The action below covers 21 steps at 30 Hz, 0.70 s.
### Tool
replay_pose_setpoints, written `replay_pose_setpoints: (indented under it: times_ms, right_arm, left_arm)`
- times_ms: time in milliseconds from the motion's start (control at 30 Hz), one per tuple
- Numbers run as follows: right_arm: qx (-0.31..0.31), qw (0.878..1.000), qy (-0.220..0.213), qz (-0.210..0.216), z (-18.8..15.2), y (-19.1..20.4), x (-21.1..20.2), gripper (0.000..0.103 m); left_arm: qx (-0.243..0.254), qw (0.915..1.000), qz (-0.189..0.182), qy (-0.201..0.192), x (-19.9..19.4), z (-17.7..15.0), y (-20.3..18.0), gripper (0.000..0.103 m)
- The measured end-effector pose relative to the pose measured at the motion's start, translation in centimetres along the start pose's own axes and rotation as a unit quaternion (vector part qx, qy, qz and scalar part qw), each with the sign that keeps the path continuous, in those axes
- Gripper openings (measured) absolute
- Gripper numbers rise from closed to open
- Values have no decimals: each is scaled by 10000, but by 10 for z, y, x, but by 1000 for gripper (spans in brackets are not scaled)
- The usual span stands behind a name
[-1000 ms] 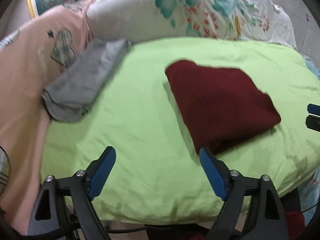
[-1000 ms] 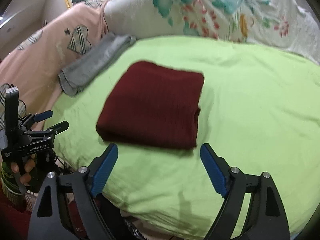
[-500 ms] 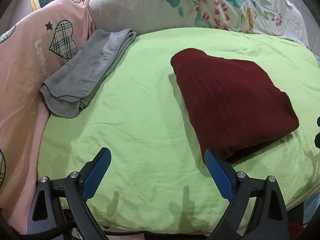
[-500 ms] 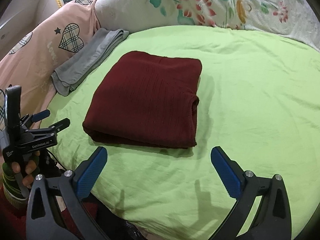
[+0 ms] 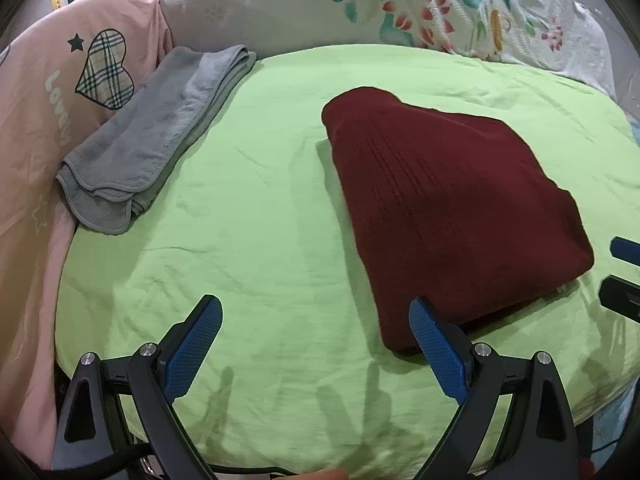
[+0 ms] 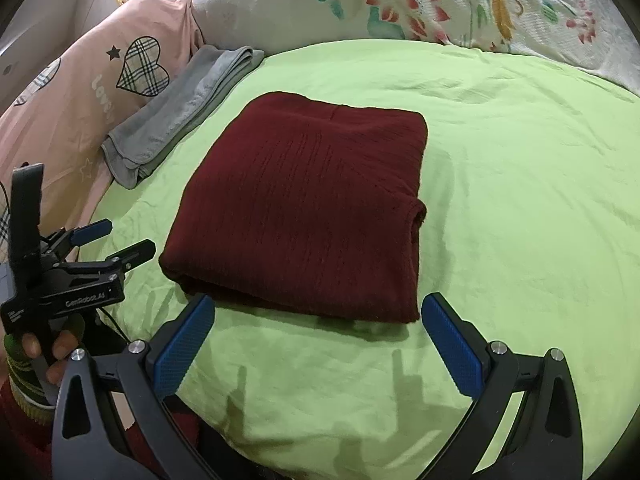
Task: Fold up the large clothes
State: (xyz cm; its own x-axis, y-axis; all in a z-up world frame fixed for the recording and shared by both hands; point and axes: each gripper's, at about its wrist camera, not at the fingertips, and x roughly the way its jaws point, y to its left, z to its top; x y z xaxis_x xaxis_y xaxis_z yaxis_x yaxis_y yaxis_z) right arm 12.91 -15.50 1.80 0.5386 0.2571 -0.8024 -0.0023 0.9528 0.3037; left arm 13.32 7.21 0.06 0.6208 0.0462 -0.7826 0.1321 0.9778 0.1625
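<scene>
A dark red knit garment (image 5: 448, 208) lies folded into a thick rectangle on the light green sheet (image 5: 256, 240); it also shows in the right wrist view (image 6: 308, 212). My left gripper (image 5: 316, 320) is open and empty, hovering over the sheet in front of the garment's near left corner. My right gripper (image 6: 318, 320) is open and empty, just in front of the garment's near edge. The left gripper shows in the right wrist view (image 6: 116, 240), held by a hand, left of the garment. The right gripper's tips show at the left wrist view's right edge (image 5: 624, 272).
A folded grey towel (image 5: 156, 144) lies at the back left of the sheet, against a pink pillow with a plaid heart (image 5: 60, 92). A white floral pillow (image 5: 400, 8) runs along the back. The bed's near edge drops off just below the grippers.
Both grippers have moved a little closer to the bed and garment and steadied. The garment has not moved. Both stay open.
</scene>
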Motion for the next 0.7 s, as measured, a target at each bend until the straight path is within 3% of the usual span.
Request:
replay_pose_setpoints:
  times_ms: [700]
  right_arm:
    - [26,10000,-6,60,4,0,3,103]
  left_arm:
    - [25,9993,-279,-235,-21,-3,-9,95]
